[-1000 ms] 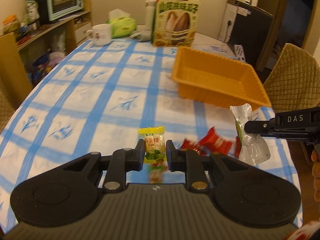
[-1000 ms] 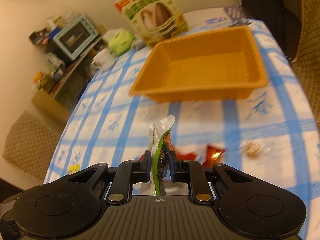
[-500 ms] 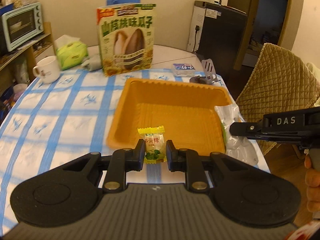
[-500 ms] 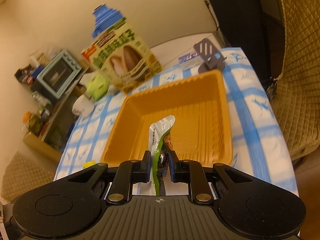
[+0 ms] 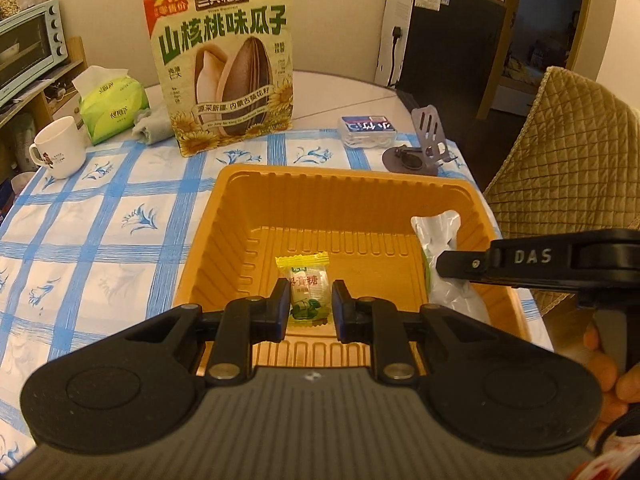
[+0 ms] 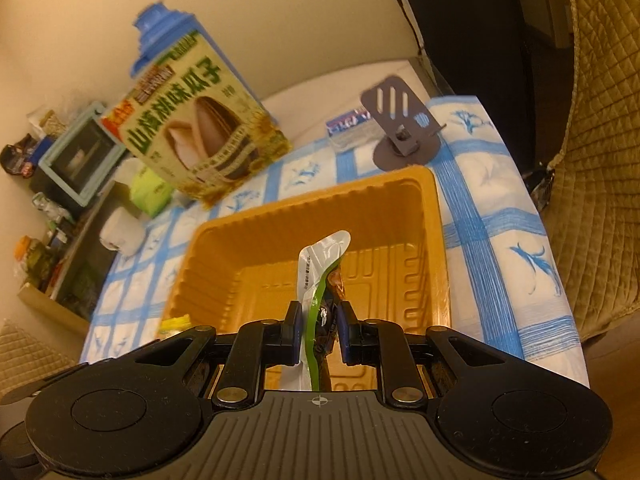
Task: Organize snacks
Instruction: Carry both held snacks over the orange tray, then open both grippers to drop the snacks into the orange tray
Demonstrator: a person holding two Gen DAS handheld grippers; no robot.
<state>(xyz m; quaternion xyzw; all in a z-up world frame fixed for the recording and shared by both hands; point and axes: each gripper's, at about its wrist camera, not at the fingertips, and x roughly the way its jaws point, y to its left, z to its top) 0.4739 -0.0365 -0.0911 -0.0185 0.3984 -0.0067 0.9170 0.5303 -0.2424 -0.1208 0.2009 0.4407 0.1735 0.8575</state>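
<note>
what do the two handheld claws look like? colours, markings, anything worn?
Both are matte black plastic. The left claw and right claw each have two flat rectangular fingers on pivoting links with silver rivets, round side housings and a ribbed grey top plate. The right one's side reads "DAS". No sleeve or glove shows.

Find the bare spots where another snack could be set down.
The ribbed floor of the orange plastic tray lies bare. The checked blue-and-white tablecloth is free between tray and white mug. It is crowded behind the tray: sunflower-seed bag, green tissue pack, grey phone stand.
</note>
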